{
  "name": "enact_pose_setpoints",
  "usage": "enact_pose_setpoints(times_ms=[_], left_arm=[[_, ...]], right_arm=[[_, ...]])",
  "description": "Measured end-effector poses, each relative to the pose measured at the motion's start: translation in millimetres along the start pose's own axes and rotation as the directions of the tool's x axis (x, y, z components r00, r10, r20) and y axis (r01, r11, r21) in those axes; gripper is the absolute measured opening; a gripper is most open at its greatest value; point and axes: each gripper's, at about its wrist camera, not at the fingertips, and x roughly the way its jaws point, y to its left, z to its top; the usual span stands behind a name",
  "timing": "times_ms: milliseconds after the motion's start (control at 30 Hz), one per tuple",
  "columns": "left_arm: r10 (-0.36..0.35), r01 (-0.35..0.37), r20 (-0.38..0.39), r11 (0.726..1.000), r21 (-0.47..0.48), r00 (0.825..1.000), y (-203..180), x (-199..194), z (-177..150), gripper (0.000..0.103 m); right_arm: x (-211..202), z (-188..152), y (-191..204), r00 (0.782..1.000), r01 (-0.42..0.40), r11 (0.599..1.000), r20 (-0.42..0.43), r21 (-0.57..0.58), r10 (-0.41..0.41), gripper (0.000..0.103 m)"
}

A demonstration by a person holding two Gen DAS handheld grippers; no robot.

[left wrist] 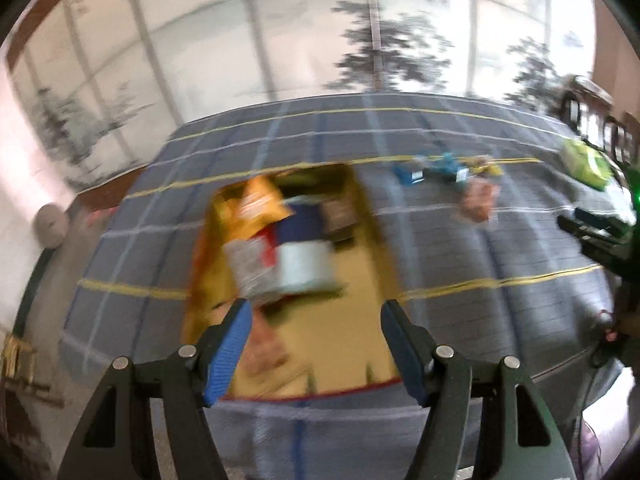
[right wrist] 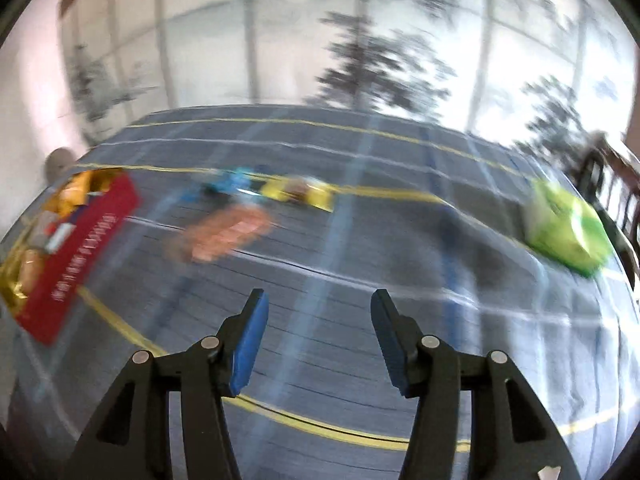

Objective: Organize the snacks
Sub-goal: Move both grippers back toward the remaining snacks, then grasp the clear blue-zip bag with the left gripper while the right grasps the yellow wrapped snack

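Bare tablecloth (right wrist: 320,264) before empty gripper (right wrist: 316,306)

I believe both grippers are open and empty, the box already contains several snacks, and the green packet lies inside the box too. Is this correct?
Not quite. The green packet lies on the checked tablecloth, far from the box, as the right wrist view shows. The rest holds: the left gripper and right gripper are open and empty, and the box contains several snacks.
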Motion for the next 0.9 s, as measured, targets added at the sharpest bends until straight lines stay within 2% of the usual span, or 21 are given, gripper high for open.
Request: enact_pose_setpoints(times_ms=[133,200,267,367,400,433,500,600,667,700,800,833,900], left_arm=[[-0.079,0.080,-0.013,0.992,0.099,0.997,-29.1,17.9,33.4,0.068],[-0.138,0.142,-0.033,0.979,0.149,0.990,-42.4,30.5,52.5,0.068],[-0.160,0.165,-0.042,0.964,0.210,0.986,-55.4,43.0,68.5,0.068],[-0.199,0.203,-0.043,0.928,0.313,0.979,-75.1,73.2,99.2,0.068],[-0.189,0.193,-0.045,0.924,0.330,0.981,-79.0,80.7,104.6,0.068],[-0.196,0.207,-0.067,0.910,0.360,0.978,-84.6,96.2,115.9,0.068],[-0.247,0.280,-0.132,0.883,0.377,0.960,-88.7,119.9,130.2,0.068],[-0.230,0.278,-0.164,0.869,0.409,0.959,-94.2,151.2,143.0,0.068],[-0.244,0.312,-0.208,0.848,0.428,0.947,-96.6,172.6,150.9,0.066],[-0.250,0.326,-0.225,0.840,0.433,0.942,-96.8,178.9,152.8,0.062],[-0.228,0.330,-0.260,0.818,0.471,0.938,-99.9,198.6,157.9,0.058],[-0.239,0.353,-0.284,0.805,0.477,0.928,-101.7,205.0,159.0,0.057],[-0.237,0.353,-0.279,0.787,0.506,0.930,-105.7,211.3,161.1,0.055]], right_arm=[[0.5,-10.8,-27.9,1.000,-0.001,0.998,-0.001,0.057,0.001,0.051],[-3.1,-10.8,-29.1,1.000,-0.014,0.999,0.021,0.050,0.013,0.051],[-1.0,-10.9,-24.7,0.999,-0.029,0.999,0.024,0.033,0.028,0.054],[-0.9,-13.0,-18.0,0.999,-0.048,0.999,0.027,0.010,0.048,0.060],[-2.7,-13.3,-20.1,0.998,-0.057,0.998,0.036,0.022,0.056,0.063],[-6.0,-13.6,-23.9,0.997,-0.068,0.997,0.049,0.043,0.066,0.064],[-9.0,-14.2,-30.4,0.993,-0.099,0.992,0.071,0.073,0.094,0.065],[-10.9,-14.1,-31.7,0.991,-0.115,0.990,0.082,0.078,0.108,0.069],[-10.9,-14.1,-30.1,0.990,-0.122,0.990,0.083,0.069,0.116,0.073],[-11.4,-14.1,-30.2,0.989,-0.125,0.990,0.086,0.068,0.119,0.075],[-14.1,-14.9,-31.3,0.987,-0.137,0.988,0.100,0.074,0.129,0.077],[-14.4,-14.8,-31.8,0.986,-0.139,0.987,0.103,0.077,0.131,0.077],[-14.8,-15.1,-32.1,0.985,-0.143,0.987,0.105,0.077,0.135,0.078]])
